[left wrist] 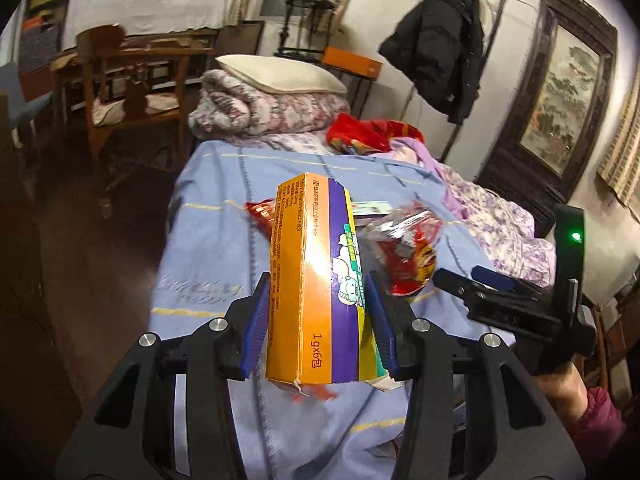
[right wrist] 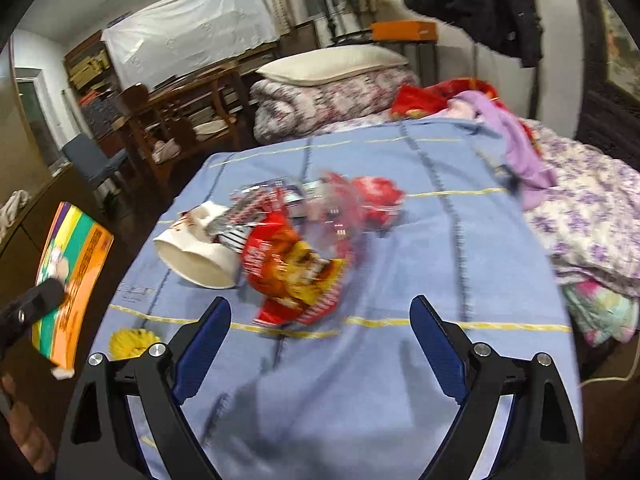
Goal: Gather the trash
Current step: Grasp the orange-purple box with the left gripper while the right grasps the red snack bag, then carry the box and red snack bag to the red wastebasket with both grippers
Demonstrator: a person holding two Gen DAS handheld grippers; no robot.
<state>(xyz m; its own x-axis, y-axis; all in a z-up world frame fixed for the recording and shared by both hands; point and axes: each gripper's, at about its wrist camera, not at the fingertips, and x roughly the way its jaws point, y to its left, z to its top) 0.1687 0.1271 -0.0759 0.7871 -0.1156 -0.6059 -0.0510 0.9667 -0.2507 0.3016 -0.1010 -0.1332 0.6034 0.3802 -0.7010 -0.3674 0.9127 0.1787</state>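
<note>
My left gripper (left wrist: 316,280) is shut on an orange and purple cardboard box (left wrist: 316,276) and holds it above the blue bedspread (left wrist: 208,240). The box also shows at the left edge of the right wrist view (right wrist: 76,276). My right gripper (right wrist: 320,320) is open and empty, just short of a red snack wrapper (right wrist: 292,276). Beside the wrapper lie a white paper cup on its side (right wrist: 196,256), crumpled silver and red wrappers (right wrist: 340,200) and a yellow scrap (right wrist: 128,342). In the left wrist view the right gripper (left wrist: 492,280) sits next to the red wrapper (left wrist: 408,256).
A folded quilt with a pillow (left wrist: 276,100) and red and purple cloths (right wrist: 480,120) lie at the far end of the bed. A floral quilt (right wrist: 592,220) is heaped on the right. A wooden chair (left wrist: 128,92) and desk stand left. A black coat (left wrist: 444,48) hangs on the wall.
</note>
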